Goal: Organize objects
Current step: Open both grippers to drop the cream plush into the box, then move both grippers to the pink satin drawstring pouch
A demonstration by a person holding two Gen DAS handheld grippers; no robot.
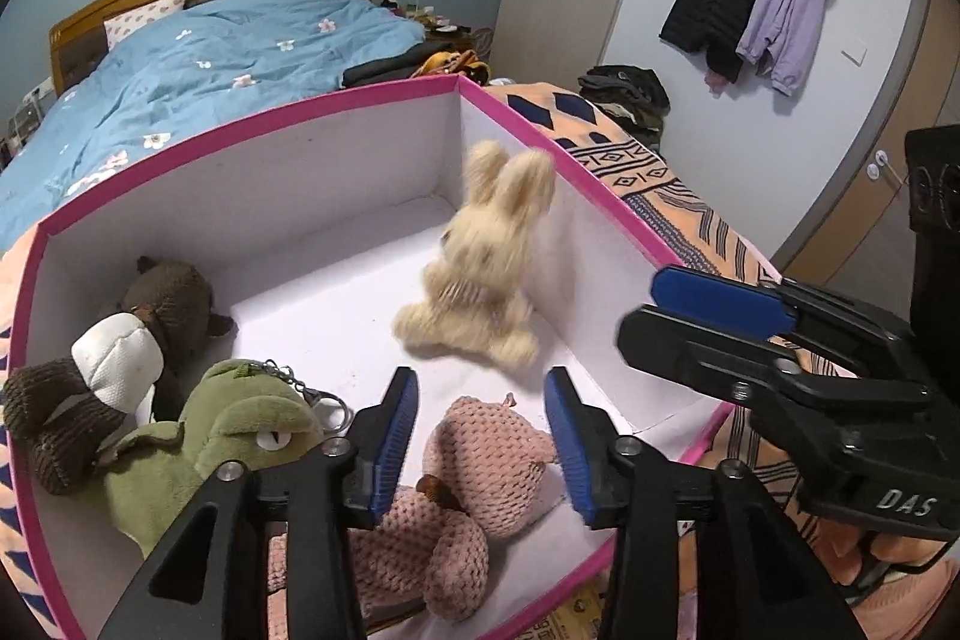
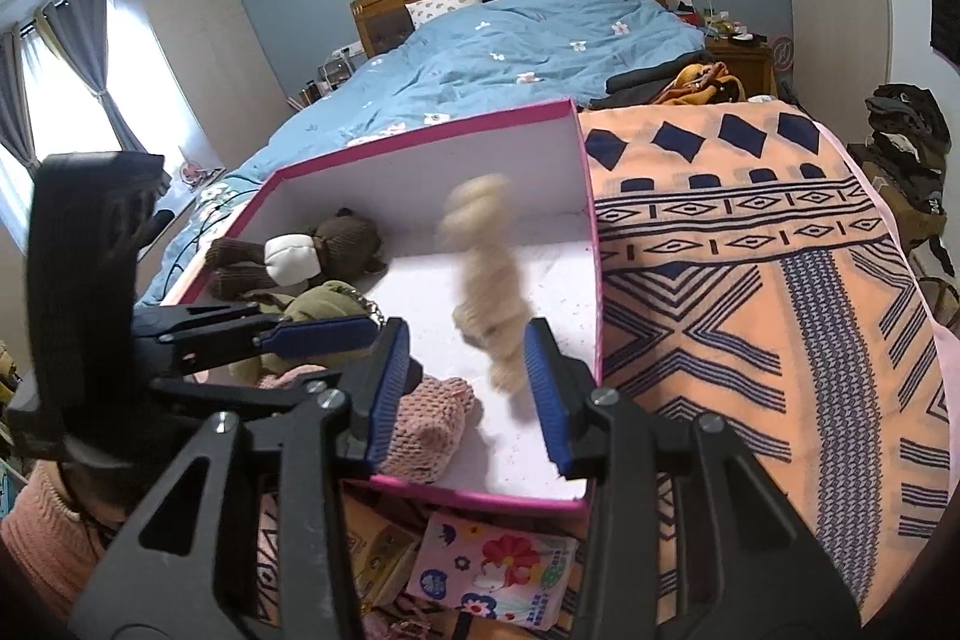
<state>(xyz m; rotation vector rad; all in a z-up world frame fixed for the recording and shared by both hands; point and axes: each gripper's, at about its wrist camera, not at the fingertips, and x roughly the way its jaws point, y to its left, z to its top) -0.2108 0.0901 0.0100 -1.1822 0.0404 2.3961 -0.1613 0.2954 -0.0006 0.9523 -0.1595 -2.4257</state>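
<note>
Cream rabbit toy (image 1: 474, 268): blurred, upright, long axis vertical, near box (image 1: 288, 118) right wall. Left gripper (image 1: 480, 436) nearer, released, empty; right gripper (image 2: 468, 394) likewise released, empty.

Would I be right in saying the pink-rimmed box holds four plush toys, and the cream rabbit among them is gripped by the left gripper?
Not quite: the left gripper is open and grips nothing. The cream rabbit is blurred, loose inside the box, beyond the fingertips, as the left wrist view shows. The rest stands.

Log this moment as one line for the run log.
left tongs: open, empty | right tongs: open, empty | cream bunny: blurred, in pink box | three other plush toys inside
</note>
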